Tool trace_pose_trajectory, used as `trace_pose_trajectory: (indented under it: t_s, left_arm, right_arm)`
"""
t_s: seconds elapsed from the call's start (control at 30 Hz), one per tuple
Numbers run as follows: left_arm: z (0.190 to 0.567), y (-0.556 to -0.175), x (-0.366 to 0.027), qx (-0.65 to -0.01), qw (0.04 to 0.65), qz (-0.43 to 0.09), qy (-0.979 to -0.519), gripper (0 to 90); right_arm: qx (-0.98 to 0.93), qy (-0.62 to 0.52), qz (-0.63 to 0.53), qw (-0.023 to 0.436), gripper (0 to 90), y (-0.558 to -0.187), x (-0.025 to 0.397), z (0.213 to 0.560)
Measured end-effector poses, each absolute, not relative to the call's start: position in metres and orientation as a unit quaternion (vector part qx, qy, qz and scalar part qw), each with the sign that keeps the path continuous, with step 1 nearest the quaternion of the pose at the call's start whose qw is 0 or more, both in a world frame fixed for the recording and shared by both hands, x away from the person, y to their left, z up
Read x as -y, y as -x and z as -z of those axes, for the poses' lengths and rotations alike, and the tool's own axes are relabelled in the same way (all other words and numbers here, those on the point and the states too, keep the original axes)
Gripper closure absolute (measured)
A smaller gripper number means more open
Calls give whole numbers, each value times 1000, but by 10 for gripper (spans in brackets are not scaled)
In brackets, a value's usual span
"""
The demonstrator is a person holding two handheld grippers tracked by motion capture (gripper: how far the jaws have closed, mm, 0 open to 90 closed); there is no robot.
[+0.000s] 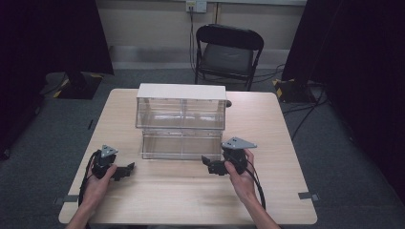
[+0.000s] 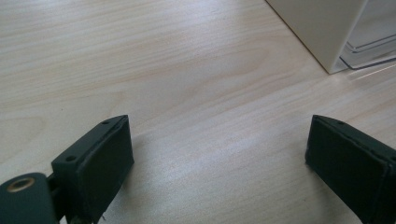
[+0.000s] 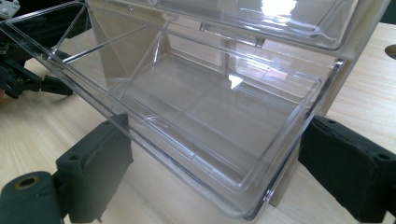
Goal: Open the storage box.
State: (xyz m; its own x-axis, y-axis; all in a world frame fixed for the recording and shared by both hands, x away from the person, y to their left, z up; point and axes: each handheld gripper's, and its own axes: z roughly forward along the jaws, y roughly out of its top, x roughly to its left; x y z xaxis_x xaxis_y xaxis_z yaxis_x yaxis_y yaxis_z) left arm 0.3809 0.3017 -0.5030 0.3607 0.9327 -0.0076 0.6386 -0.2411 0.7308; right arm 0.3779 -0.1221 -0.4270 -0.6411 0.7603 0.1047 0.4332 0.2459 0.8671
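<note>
While both grippers rest low on the table (image 1: 191, 195), a clear two-tier bin (image 1: 181, 119) stands between and beyond them.

The left gripper (image 1: 125, 170) lies near the table's front left, held in a hand (image 1: 98, 183), its jaws spread wide over bare wood with nothing between them; in the left gripper view the bin's pale side wall (image 2: 322, 28) stands off to the upper right, apart from the jaws. The right gripper (image 1: 208, 162) sits just before the bin's lower right corner, jaws likewise wide apart. In the right gripper view the lower drawer (image 3: 205, 116), clear and tipped outward, reaches down between the two jaws, though whether either pad touches it I cannot tell. The left gripper (image 3: 28, 79) shows through the plastic at far left. A black chair (image 1: 228, 52) stands behind the table.
</note>
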Motion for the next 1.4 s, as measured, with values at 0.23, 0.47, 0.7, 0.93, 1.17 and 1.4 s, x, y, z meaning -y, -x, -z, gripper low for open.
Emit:
trace_pose_trajectory:
  t_s: [0.23, 0.47, 0.7, 0.93, 1.17, 1.4]
  left_arm:
    - [503, -381, -302, -519, 332, -223, -755, 71]
    - [503, -381, -302, -520, 330, -223, -756, 70]
    - [503, -381, -302, -520, 332, -223, -755, 71]
    - [503, -381, -302, -520, 332, -224, -755, 71]
    - [503, -381, -302, -520, 332, -223, -755, 71]
    - [503, -381, -302, -520, 332, -224, -755, 70]
  right_arm:
    - [-769, -387, -479, 171, 92, -378, 122, 423]
    - [-770, -385, -479, 169, 82, -379, 122, 424]
    - [-766, -390, -479, 177, 82, -380, 122, 421]
    - [-767, -391, -478, 176, 83, -382, 121, 420]
    - [-767, -392, -475, 178, 85, -385, 119, 418]
    - [-771, -390, -471, 180, 87, -387, 118, 419]
